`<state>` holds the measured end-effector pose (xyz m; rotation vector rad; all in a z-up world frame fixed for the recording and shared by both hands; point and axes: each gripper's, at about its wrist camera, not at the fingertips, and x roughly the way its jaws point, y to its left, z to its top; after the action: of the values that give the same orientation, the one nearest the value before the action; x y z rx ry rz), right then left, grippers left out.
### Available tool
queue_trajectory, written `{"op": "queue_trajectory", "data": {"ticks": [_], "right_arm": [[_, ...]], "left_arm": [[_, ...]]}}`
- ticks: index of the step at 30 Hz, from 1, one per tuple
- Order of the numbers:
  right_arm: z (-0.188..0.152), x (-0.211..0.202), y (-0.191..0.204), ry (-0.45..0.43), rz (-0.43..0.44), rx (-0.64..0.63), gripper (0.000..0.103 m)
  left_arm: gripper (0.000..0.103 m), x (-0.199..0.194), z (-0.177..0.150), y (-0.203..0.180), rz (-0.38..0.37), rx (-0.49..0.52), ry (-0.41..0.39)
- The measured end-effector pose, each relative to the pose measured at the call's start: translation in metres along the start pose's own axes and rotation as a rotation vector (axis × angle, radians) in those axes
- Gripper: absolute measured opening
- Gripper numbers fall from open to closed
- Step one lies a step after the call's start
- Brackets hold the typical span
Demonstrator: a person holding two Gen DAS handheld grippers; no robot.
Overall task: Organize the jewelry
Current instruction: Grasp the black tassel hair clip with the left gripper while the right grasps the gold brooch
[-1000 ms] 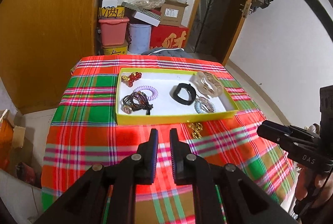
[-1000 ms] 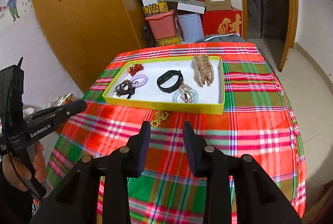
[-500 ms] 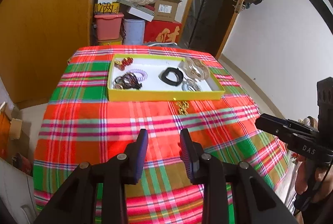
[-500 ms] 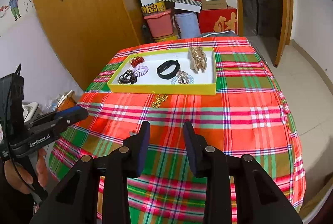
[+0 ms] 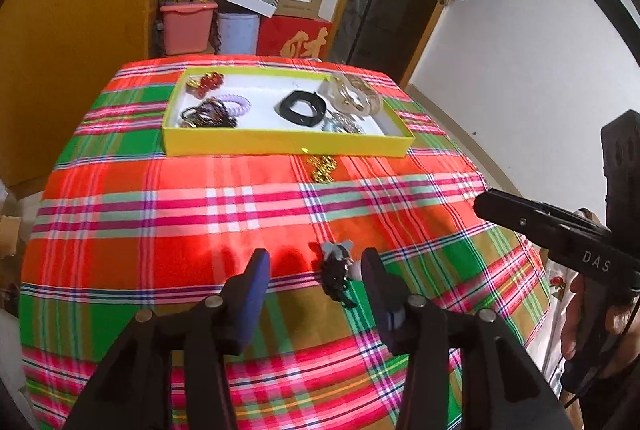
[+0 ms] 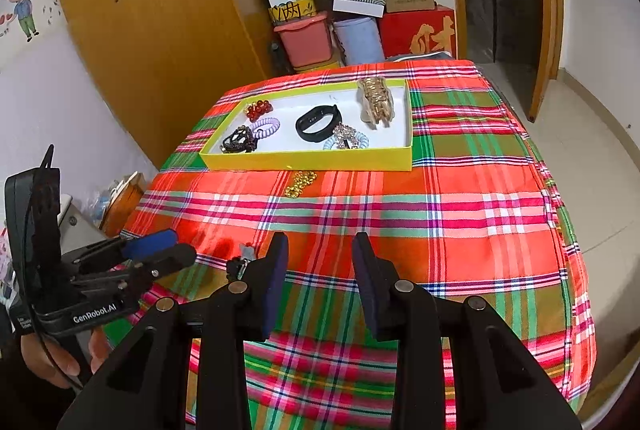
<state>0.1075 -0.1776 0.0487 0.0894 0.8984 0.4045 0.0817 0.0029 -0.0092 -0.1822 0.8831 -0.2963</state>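
A yellow tray [image 5: 288, 149] with a white floor sits at the far side of the plaid table and holds red beads, hair ties, a black band [image 5: 301, 107] and a gold claw clip [image 5: 354, 95]. A gold chain [image 5: 321, 168] lies on the cloth just before the tray; it also shows in the right wrist view [image 6: 300, 183]. A black and grey hair piece [image 5: 337, 270] lies near the table's front. My left gripper [image 5: 316, 280] is open around it, with its fingers on either side. My right gripper [image 6: 320, 270] is open and empty above the cloth.
The tray [image 6: 308, 161] lies left of centre in the right wrist view. Stacked boxes and bins [image 6: 352, 26] stand behind the table, a wooden wardrobe [image 6: 152, 22] at left, an open door [image 6: 544, 10] at right. The plaid cloth [image 6: 460, 230] drops off at the table edges.
Both grippers have drawn back from the tray toward the table's front. The left jaws have opened wide and now straddle the black hair piece. The right jaws have opened somewhat.
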Motion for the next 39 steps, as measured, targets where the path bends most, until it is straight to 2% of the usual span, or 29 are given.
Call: {"op": "queue_trajectory", "data": {"ticks": [11,18,20,22,31,39], "right_arm": [[-0.004,0.009,-0.011,0.034,-0.005,0.016,0.034],[-0.004,0.009,-0.017,0.04,-0.019,0.021,0.034],[-0.004,0.01,-0.019,0.042,-0.021,0.022,0.034],[-0.003,0.011,-0.019,0.045,-0.023,0.024,0.034],[0.0,0.024,-0.017,0.064,-0.021,0.038,0.034],[0.017,0.054,0.001,0.076,-0.001,0.011,0.034]], "left_arm": [[0.047,0.034,-0.008,-0.011,-0.038,0.013,0.058],[0.047,0.053,-0.008,-0.021,-0.012,0.061,0.066],[0.045,0.054,-0.008,-0.022,0.003,0.075,0.061],[0.031,0.055,-0.007,-0.023,0.04,0.095,0.059],[0.03,0.048,-0.005,-0.014,0.027,0.093,0.048],[0.03,0.034,0.01,0.011,0.044,0.044,0.008]]}}
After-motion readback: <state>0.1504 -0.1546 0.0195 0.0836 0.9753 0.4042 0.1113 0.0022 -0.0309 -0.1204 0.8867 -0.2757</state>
